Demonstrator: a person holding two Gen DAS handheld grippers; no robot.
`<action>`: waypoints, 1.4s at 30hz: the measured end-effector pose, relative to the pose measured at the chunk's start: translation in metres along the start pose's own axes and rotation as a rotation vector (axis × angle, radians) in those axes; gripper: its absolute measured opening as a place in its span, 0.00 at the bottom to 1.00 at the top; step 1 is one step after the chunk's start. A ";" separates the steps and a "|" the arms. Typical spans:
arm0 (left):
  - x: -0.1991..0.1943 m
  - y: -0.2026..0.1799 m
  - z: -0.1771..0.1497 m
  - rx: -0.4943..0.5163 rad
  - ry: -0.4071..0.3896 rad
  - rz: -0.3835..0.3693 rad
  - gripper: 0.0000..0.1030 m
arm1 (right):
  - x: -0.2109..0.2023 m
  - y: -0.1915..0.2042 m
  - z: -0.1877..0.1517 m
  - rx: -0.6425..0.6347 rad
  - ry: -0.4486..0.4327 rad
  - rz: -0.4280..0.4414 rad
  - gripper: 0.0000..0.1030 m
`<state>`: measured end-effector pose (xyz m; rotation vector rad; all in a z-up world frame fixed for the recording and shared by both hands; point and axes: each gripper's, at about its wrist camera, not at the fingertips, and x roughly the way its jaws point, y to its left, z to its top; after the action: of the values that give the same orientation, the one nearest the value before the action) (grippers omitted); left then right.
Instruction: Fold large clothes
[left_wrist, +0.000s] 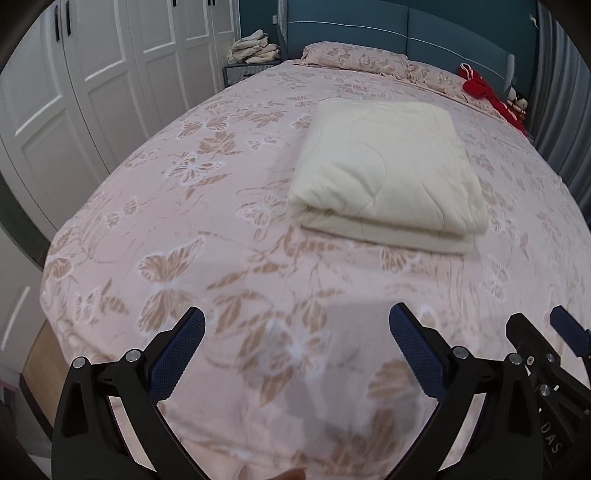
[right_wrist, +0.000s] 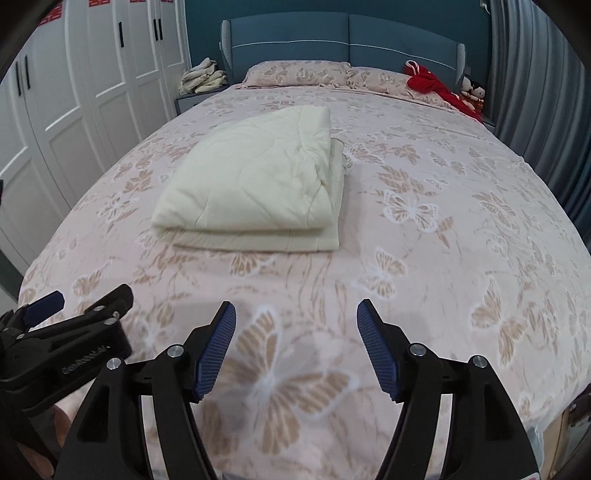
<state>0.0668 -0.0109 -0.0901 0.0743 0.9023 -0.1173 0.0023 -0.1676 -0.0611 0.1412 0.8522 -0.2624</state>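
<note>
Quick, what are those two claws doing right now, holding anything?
Left claw: open, holding nothing, above the bedspread.
Right claw: open, holding nothing; the folded cream quilt lies untouched ahead.

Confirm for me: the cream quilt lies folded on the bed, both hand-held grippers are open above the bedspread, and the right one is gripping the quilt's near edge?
Not quite. The right hand-held gripper grips nothing: the right wrist view shows its jaws open over bare bedspread, well short of the quilt. The rest holds: the quilt lies folded, and the left hand-held gripper is open too.
</note>
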 end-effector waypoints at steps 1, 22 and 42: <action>-0.003 -0.001 -0.006 0.013 -0.002 0.007 0.95 | -0.004 0.000 -0.006 0.001 -0.003 -0.001 0.65; -0.031 -0.010 -0.061 0.071 -0.042 0.048 0.95 | -0.030 0.000 -0.065 0.010 -0.022 -0.056 0.66; -0.035 -0.009 -0.061 0.072 -0.076 0.093 0.95 | -0.028 -0.003 -0.067 0.047 -0.032 -0.058 0.71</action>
<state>-0.0029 -0.0107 -0.1005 0.1774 0.8178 -0.0656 -0.0642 -0.1509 -0.0835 0.1555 0.8192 -0.3382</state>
